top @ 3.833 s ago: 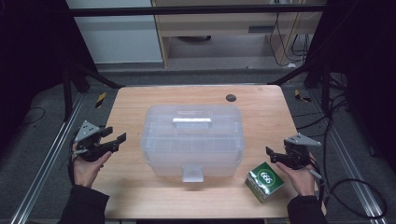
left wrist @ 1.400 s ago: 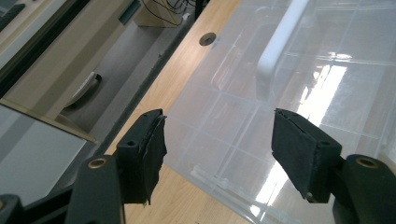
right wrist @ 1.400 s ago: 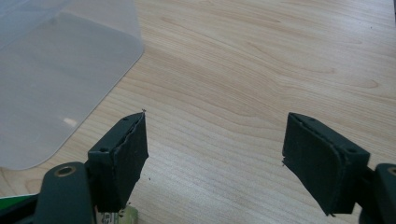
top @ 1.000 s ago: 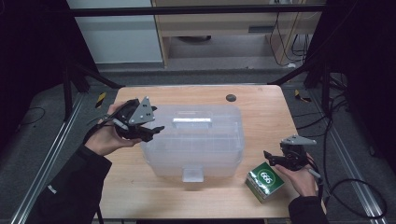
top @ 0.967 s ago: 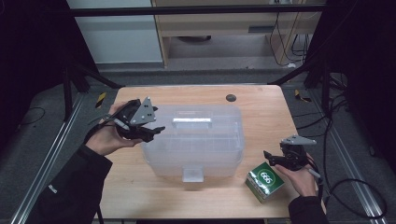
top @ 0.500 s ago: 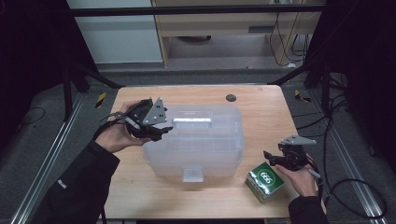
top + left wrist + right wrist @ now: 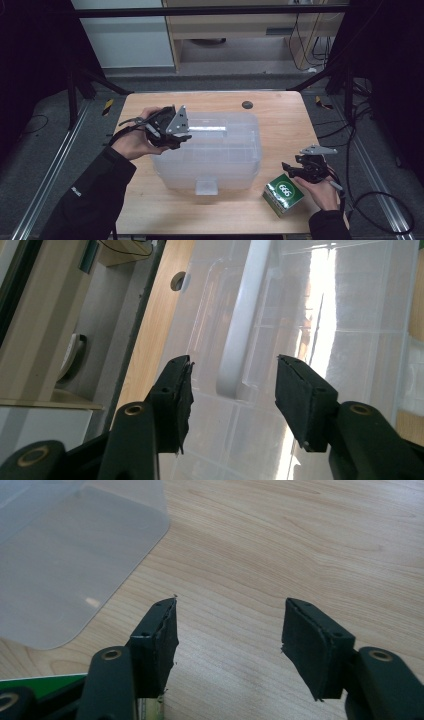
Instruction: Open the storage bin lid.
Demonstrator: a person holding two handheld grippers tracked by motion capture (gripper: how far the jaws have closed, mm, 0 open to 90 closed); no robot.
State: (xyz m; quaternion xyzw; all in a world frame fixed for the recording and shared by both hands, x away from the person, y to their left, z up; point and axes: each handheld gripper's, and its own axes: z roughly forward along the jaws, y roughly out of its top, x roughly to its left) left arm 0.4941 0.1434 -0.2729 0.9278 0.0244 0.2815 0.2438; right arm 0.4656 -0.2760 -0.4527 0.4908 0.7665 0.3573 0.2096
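left tongs [image 7: 234, 377]: closing, unclenched astride bin handle [image 7: 243, 315] | right tongs [image 7: 229, 630]: closing, empty over table [image 7: 300, 540]

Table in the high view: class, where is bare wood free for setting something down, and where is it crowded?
Free: the far strip behind the clear bin, apart from a small dark disc, and the near left corner of the table. Crowded: near right, with the green box and right gripper.

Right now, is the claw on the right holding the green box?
No, the right claw is open over bare wooden table, and the green box sits beside it, untouched.
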